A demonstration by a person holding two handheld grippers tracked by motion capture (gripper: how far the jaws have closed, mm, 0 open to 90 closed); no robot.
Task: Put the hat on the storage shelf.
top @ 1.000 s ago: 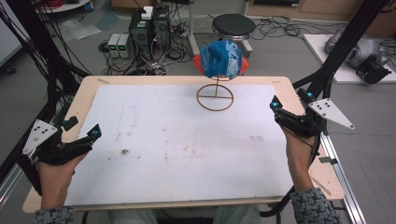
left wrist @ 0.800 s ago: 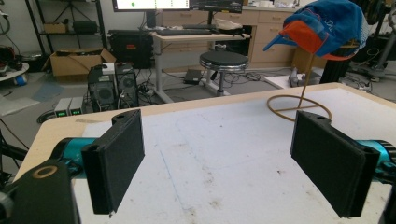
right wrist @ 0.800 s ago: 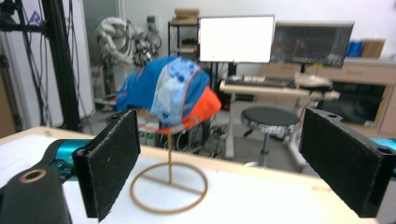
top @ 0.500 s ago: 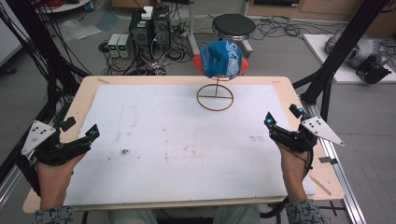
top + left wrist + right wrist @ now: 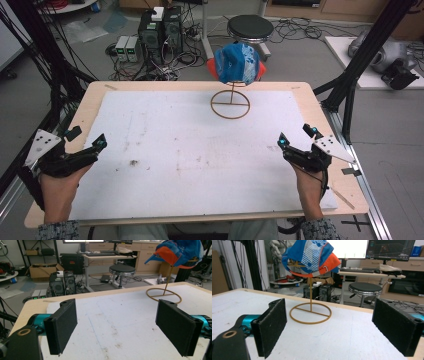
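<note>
At 12 o'clock edge of worktop [image 5: 165, 195], blue-and-orange cap [image 5: 236, 62] sat draped over thin wire stand [image 5: 230, 103], raised clear of surface, likely for easy reach from either side. Left tongs [image 5: 82, 140] rested at 8 o'clock, jaws spread wide, empty, well apart from cap. Right tongs [image 5: 296, 136] lay at 4 o'clock, jaws likewise parted, nothing between, pointed toward stand. White mat [image 5: 190, 150] bare between them. Judged: both hands parked near front corners, ready for reach.
</note>
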